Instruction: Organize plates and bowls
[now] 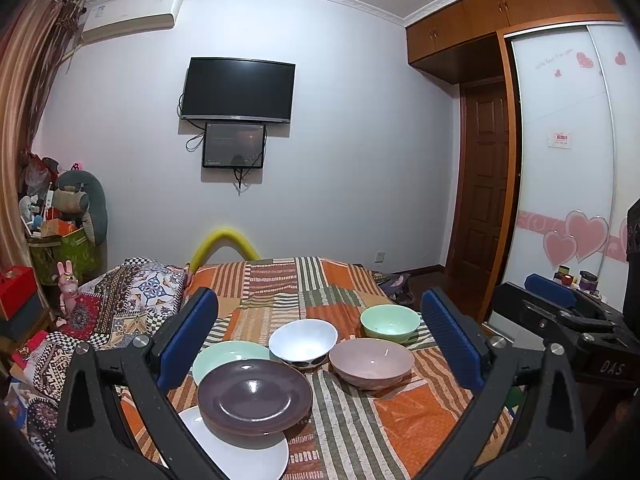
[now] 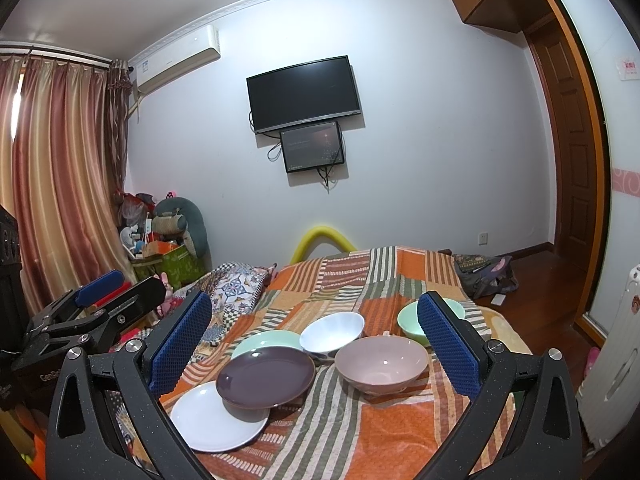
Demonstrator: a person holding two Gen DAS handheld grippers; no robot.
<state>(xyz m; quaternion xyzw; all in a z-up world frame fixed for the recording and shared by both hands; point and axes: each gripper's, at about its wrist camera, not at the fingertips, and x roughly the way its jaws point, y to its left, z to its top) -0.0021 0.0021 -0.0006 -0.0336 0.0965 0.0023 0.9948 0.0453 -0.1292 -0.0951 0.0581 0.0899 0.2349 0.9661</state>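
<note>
Fingers [image 1: 452, 344] of both hand-held grippers spread, empty, hovering short of bed [image 2: 400, 432]; purple plate [image 1: 254, 396] overlapping white plate [image 2: 216, 424] sits ahead between them, bowls beyond; sorting apparently unstarted, next needs a rim grasp.

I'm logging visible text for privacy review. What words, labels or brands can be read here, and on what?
"DAS": on the right gripper body, seen from the left wrist.
"Gen...": cut off, on the left gripper body.
Pink script on the wardrobe door: too blurred.
Red-and-white sticker on it: too small.
Air conditioner label: unreadable.
</note>
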